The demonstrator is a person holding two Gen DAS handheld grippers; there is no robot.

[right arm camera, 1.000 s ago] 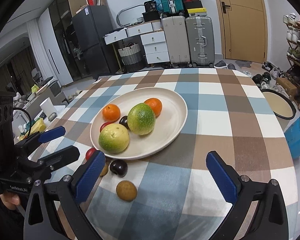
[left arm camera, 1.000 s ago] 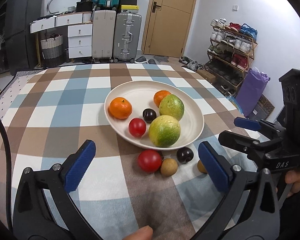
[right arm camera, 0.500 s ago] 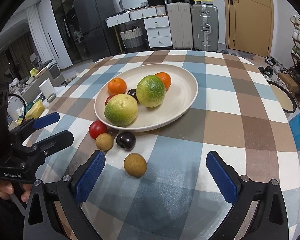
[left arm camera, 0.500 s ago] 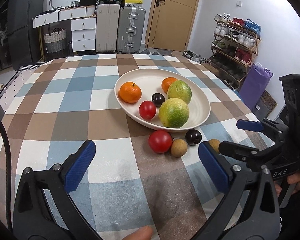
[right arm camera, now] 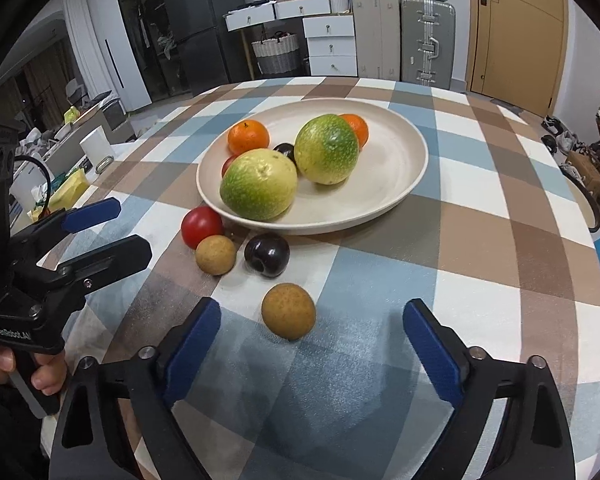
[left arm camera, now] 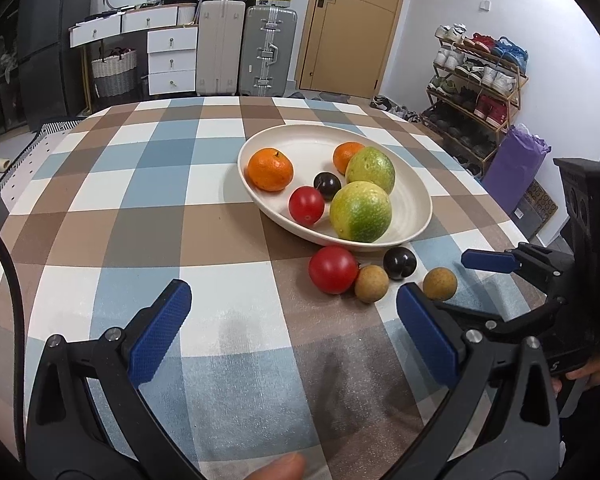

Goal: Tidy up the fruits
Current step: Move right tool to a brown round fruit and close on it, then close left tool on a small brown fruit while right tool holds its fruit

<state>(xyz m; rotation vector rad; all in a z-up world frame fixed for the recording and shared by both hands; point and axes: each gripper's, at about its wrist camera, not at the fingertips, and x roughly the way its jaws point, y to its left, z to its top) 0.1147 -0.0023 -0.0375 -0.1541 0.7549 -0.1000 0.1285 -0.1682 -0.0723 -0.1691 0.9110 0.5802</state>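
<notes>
From the left wrist view, the left gripper (left arm camera: 292, 332) was held wide apart above bare checked tablecloth (left arm camera: 140, 208) near the table's near edge; a cream plate (left arm camera: 416, 200) of fruit sat mid-table. From the right wrist view, the right gripper (right arm camera: 312, 344) was spread wide apart, a brown longan (right arm camera: 288, 311) lying just ahead of its fingers, with suitcases (right arm camera: 428, 24) seen beyond the far edge.

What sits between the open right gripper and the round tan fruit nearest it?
Nothing: in the right wrist view only bare checkered tablecloth separates the right gripper from the round tan fruit.
</notes>
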